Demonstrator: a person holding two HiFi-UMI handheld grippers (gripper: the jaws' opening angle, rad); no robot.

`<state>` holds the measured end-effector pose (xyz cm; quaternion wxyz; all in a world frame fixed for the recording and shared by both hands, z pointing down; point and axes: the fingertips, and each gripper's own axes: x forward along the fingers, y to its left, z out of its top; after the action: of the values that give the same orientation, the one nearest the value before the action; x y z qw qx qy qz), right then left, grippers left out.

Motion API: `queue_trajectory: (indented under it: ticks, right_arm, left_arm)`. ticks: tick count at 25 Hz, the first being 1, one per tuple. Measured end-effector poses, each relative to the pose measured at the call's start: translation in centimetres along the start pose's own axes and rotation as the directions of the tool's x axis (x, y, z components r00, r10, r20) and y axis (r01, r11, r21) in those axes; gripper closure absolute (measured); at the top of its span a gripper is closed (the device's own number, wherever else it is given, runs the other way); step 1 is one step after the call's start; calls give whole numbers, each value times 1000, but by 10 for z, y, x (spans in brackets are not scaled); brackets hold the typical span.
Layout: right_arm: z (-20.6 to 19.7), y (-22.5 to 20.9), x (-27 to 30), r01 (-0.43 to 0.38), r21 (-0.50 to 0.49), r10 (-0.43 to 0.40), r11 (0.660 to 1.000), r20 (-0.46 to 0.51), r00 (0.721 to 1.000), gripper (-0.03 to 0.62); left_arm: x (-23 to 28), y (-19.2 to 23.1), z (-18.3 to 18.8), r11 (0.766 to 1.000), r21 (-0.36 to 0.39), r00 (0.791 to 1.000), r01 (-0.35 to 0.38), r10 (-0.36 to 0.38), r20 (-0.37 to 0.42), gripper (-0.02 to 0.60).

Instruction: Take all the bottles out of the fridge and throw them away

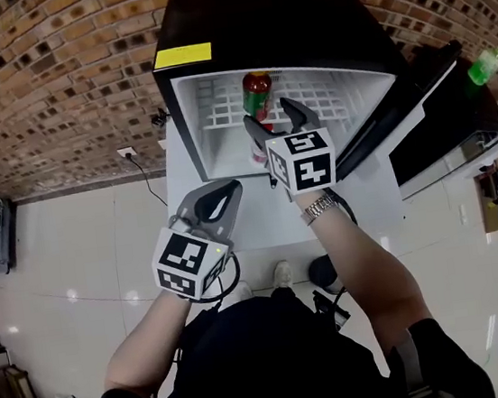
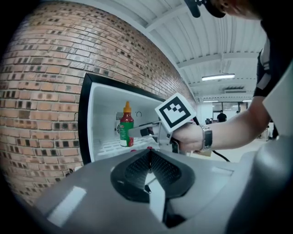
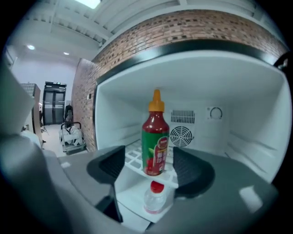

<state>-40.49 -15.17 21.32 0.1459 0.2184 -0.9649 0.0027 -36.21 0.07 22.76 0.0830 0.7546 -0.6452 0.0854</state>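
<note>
Right gripper view looks straight into the open fridge (image 3: 114, 114), where the right gripper (image 3: 149, 155) has its jaws spread wide with nothing pressed between the pads, which reads as a set-up to take a bottle by its body. The red juice bottle (image 3: 154, 141), orange-capped and green-labelled, stands upright near the front of the white wire shelf (image 3: 132, 157); it is framed between the two pads with a gap showing on each side, so it is lined up but not gripped, and how far the tips have come alongside it I cannot tell. A small clear bottle (image 3: 154, 201) with a red cap stands on the fridge floor just below the shelf edge, under the line of the jaws and outside them. From the head view the left gripper (image 1: 218, 202) is held back, low and to the left of the opening, jaws together and empty, probably kept clear so the right has room to work. A green bottle (image 1: 484, 65) shows beyond the open door, well apart from both grippers; whether it sits in the door I cannot tell
</note>
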Motion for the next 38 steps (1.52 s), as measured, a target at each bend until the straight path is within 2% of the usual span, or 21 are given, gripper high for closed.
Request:
queue_trajectory:
  ticks: [14,16,19,29,38]
  right_arm:
    - [9,-13,52,-16,-18,16,1000,-10,1000,272]
    - [11,-13,53,-15,-27,15,1000,-10,1000,309]
    - [12,-13,52,-5,-26,5,1000,-2,1000,312]
    - [8,-9,29,24,-7,-24,1000,22,999,321]
    - [5,-1,-19,68,12,-68,998,46,997,322]
  left_arm:
    - [11,22,2,999,-3,999,-40,40,-23,578]
    - [11,23,1,999,-1,999,-41,41,-24,578]
    - [10,25,0,999,2,999,-38,38,-24,578]
    - [1,29,2,1000,-8,1000,-30,30,-5,578]
    - [-4,11,4,999,10,999,48,-48,14,578]
